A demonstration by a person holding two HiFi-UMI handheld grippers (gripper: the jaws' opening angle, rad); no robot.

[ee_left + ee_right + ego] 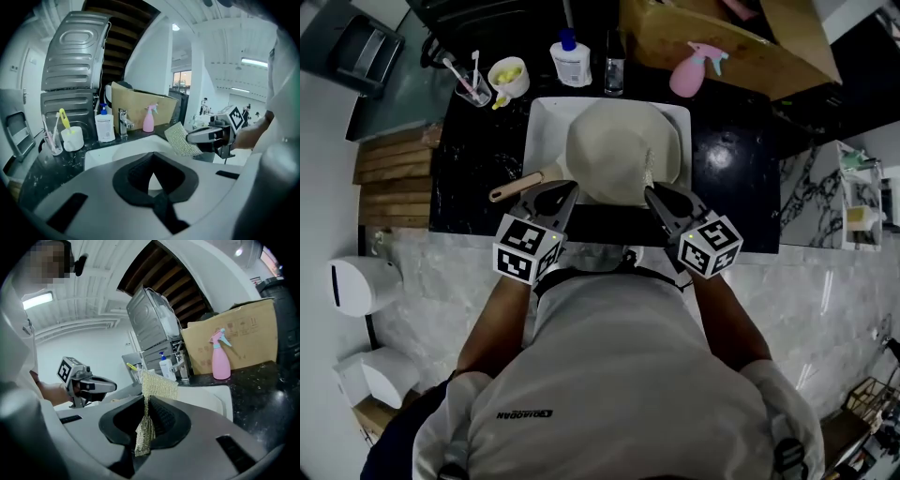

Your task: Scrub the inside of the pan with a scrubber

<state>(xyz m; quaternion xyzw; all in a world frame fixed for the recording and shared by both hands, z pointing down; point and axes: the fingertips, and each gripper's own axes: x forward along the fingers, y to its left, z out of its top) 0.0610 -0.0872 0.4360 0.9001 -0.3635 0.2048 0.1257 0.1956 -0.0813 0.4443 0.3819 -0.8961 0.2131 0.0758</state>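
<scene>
Mesh scrubber (157, 384) pinched in right hand-held gripper (656, 194); left hand-held gripper (566, 194) closed, empty. Both hover at sink (539, 114) near edge by pan (614, 150); fits pre-scrub or post-scrub.

The cream round pan (623, 150) with a tan handle lies in the white sink basin (546, 117), its handle pointing toward my left. The pale gold mesh scrubber (159, 385) hangs crumpled, pinched in my right claw (656, 199).

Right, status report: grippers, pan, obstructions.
Left gripper shut, empty. Right gripper shut on pale mesh scrubber. Cream round pan with wooden handle sits in white sink, untouched. Nothing seen between grippers and pan.
</scene>
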